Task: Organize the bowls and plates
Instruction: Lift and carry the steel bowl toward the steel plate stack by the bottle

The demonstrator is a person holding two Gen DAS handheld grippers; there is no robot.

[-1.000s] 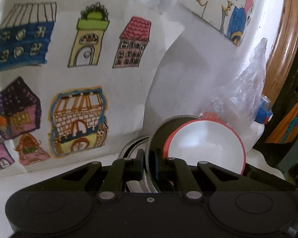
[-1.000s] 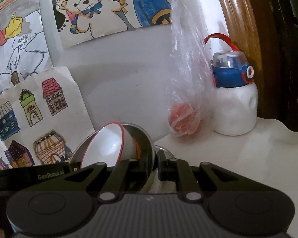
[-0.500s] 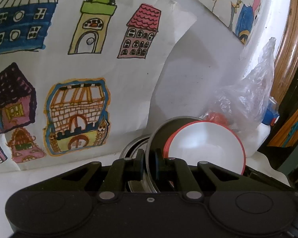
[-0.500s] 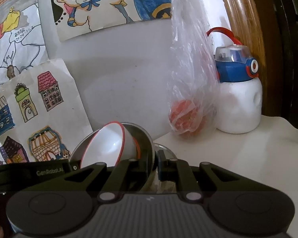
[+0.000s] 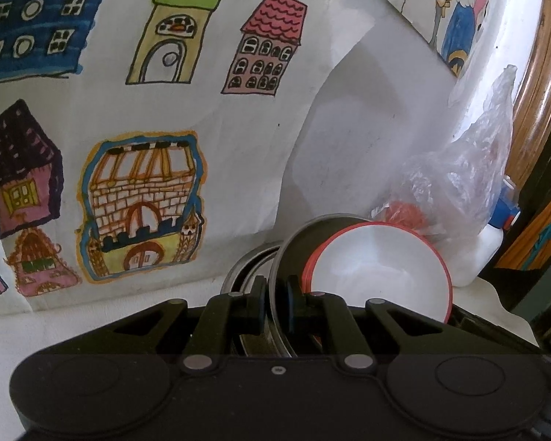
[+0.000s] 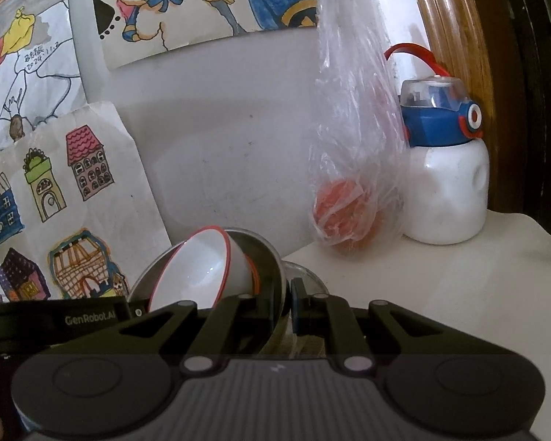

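- jaws of the left gripper [image 5: 274,303] are clenched on the rim of a tilted steel bowl [image 5: 294,246], one finger on each side of the rim.
- jaws of the right gripper [image 6: 285,303] pinch the same steel bowl [image 6: 264,261] at its rim on the right side.
- inside the steel bowl leans a white bowl with a red rim [image 5: 378,268], tipped with its opening toward the left camera; in the right view the white bowl [image 6: 198,268] faces left.
- behind and partly under the tilted bowl sits another steel dish [image 5: 246,264], on the white worktop [image 6: 440,275].
- far right on the worktop, a clear plastic bag [image 6: 352,147] with something orange-red in it stands just beside a white bottle with a blue cap [image 6: 446,169].
- children's drawings of houses [image 5: 143,117] lean against the far wall.
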